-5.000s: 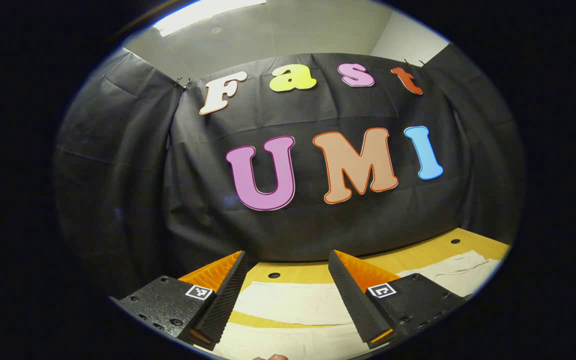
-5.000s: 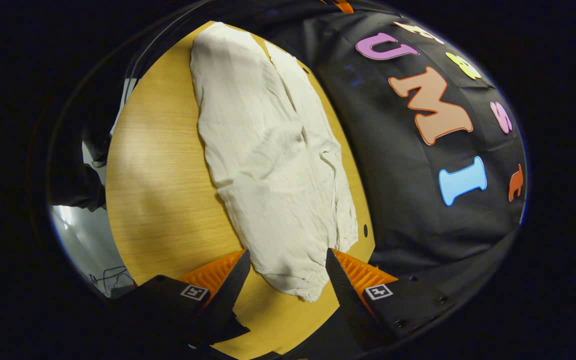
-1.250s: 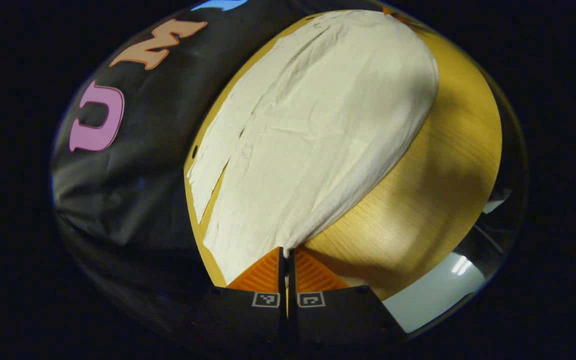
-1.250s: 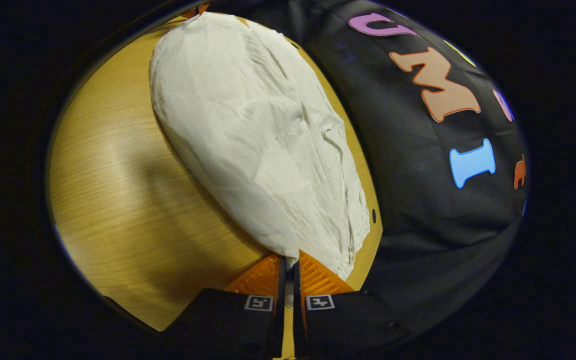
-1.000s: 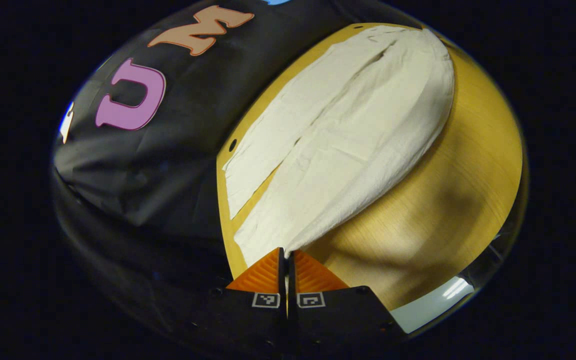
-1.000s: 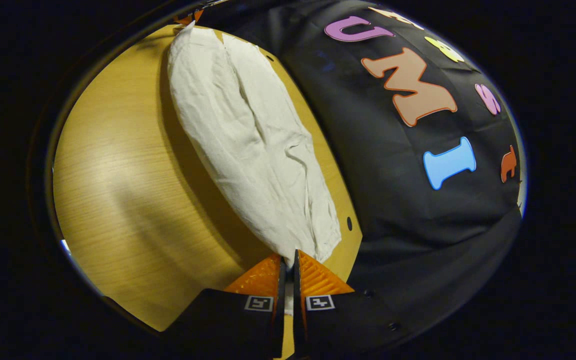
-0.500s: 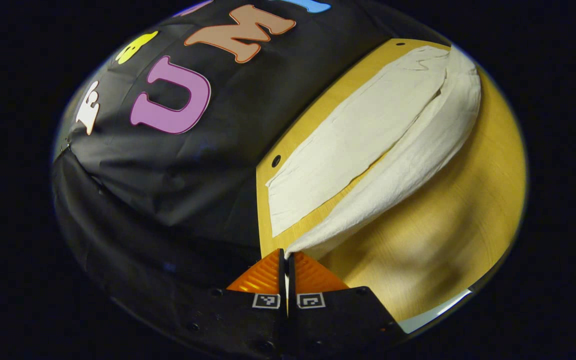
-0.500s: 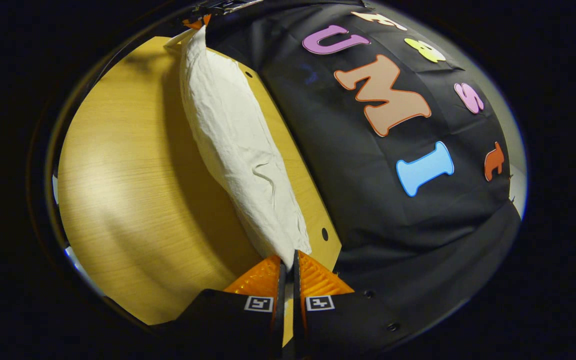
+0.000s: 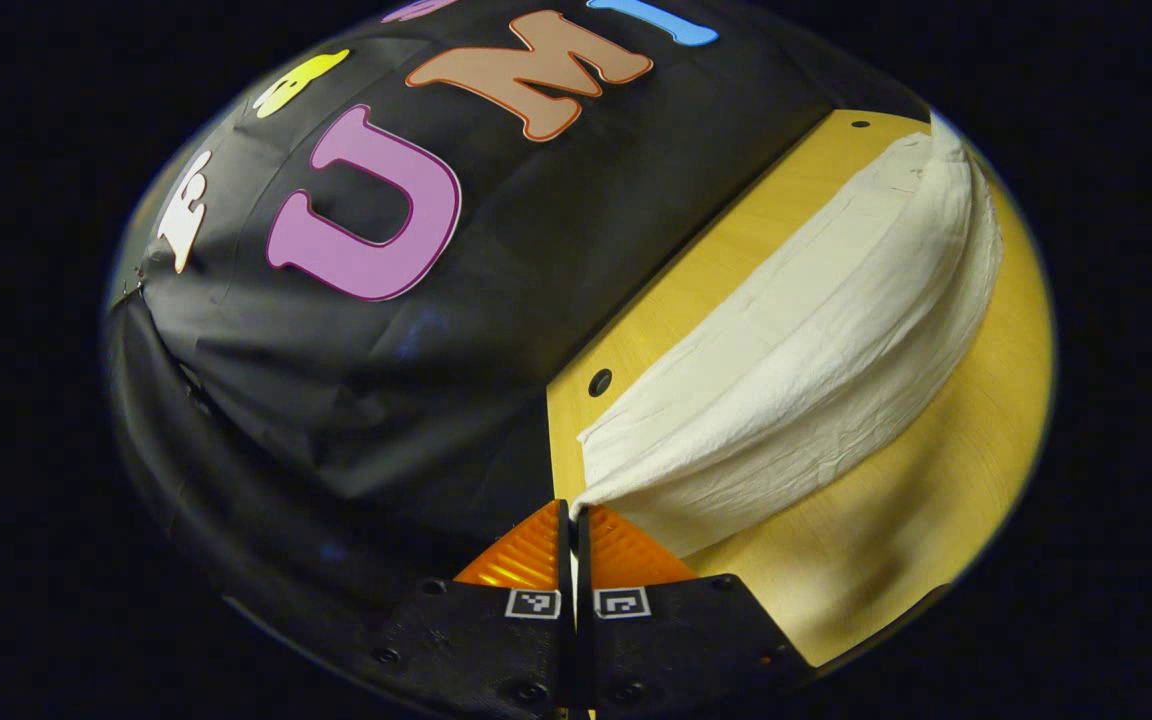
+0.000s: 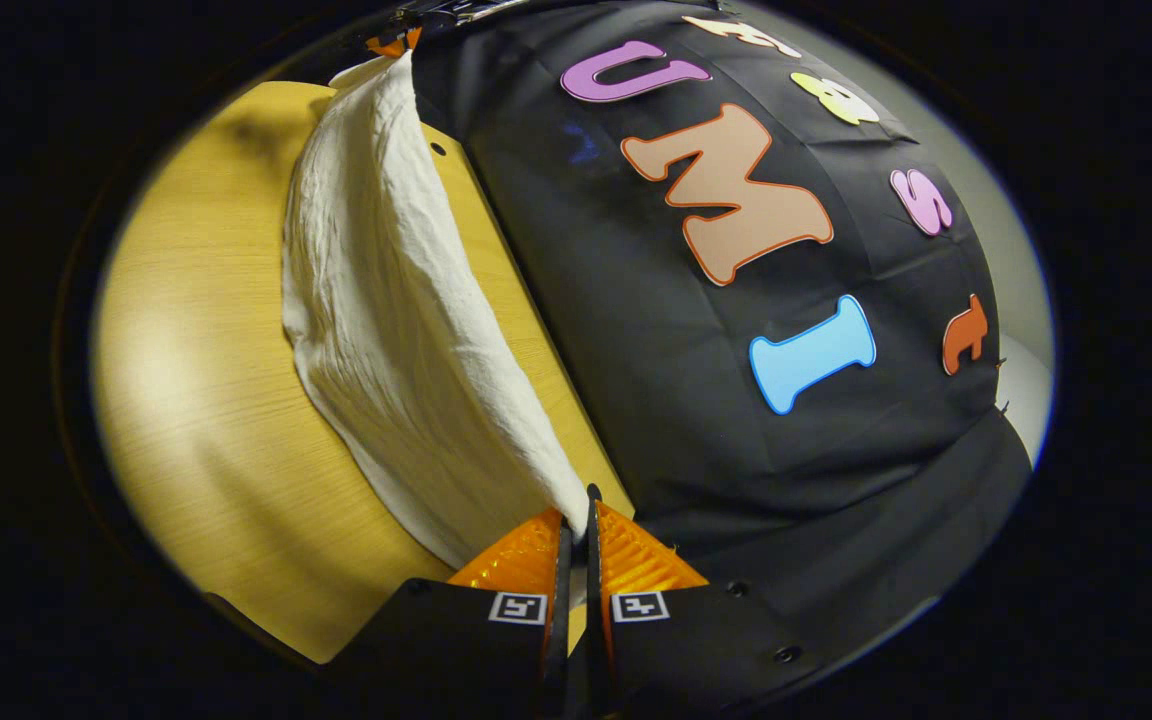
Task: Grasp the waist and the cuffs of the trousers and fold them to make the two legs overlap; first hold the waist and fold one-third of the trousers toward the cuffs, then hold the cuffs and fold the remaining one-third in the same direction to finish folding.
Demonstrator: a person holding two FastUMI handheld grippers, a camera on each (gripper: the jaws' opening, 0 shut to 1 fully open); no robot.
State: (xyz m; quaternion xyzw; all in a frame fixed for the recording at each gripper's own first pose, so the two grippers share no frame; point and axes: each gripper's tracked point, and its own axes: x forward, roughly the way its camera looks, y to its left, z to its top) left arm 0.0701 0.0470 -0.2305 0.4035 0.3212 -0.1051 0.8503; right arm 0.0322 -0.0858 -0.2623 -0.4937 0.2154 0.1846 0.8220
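each gripper (image 9: 572,512) hides its pinched trousers (image 9: 816,330) edge.

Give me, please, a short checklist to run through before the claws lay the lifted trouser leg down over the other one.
1. Left claw shut on the white trousers: ok, cloth runs out from between its fingers.
2. Right claw shut on the trousers: ok, same there.
3. Held edge raised off the wooden table: ok, the cloth arcs up between the claws.
4. Cloth taut, no sag: ok, only fine wrinkles.
5. Lower leg lying flat beneath: cannot tell, the lifted cloth hides it.
6. Room before the black cloth wall: ok, a strip of bare table shows.
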